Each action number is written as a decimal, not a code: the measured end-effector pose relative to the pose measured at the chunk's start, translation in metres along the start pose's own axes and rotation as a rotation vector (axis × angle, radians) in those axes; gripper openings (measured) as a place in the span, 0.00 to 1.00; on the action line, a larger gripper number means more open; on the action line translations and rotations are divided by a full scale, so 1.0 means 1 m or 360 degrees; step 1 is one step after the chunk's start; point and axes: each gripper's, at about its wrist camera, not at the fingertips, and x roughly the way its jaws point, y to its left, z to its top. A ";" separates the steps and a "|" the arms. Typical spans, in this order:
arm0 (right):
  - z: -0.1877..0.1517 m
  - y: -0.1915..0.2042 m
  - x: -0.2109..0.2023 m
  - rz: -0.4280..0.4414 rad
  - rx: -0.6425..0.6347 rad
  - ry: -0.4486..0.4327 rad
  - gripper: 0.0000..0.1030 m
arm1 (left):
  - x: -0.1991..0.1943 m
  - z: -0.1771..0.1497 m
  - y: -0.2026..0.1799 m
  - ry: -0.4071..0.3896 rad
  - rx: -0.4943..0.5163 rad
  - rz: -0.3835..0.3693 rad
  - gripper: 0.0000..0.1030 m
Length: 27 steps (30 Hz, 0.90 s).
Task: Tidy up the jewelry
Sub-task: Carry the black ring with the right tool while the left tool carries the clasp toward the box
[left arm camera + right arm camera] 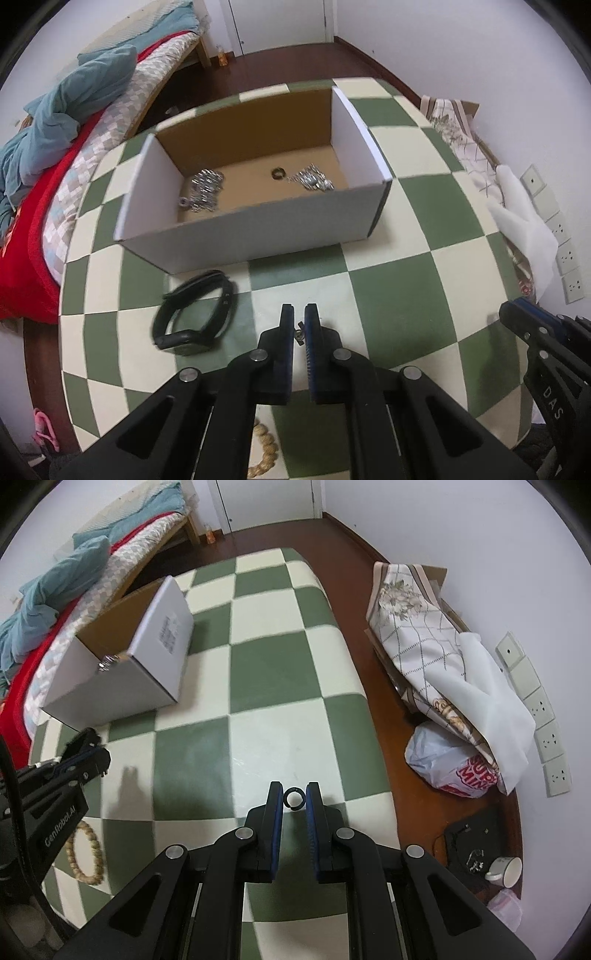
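1. Nearest the box's front wall on the bench (388, 295), the left claw (299, 325) pinches a small silvery piece (298, 335) between nearly closed fingers; what it is, I cannot tell.
2. Right of the box, the right claw (294, 799) grips a dark ring (294, 799) at its very tips, so it could slip and roll away.
3. Before the box lies a black band (192, 314); a bead bracelet (85, 853) lies nearer.
4. Farther off, the cardboard box (236, 236) holds silver chains (203, 188) and a ring (277, 172); a careless release could miss the opening.
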 end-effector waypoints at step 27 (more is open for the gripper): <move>0.119 0.103 -0.041 0.0655 -0.0021 -0.0030 0.13 | -0.048 0.095 0.122 -0.0066 -0.0307 -0.0313 0.03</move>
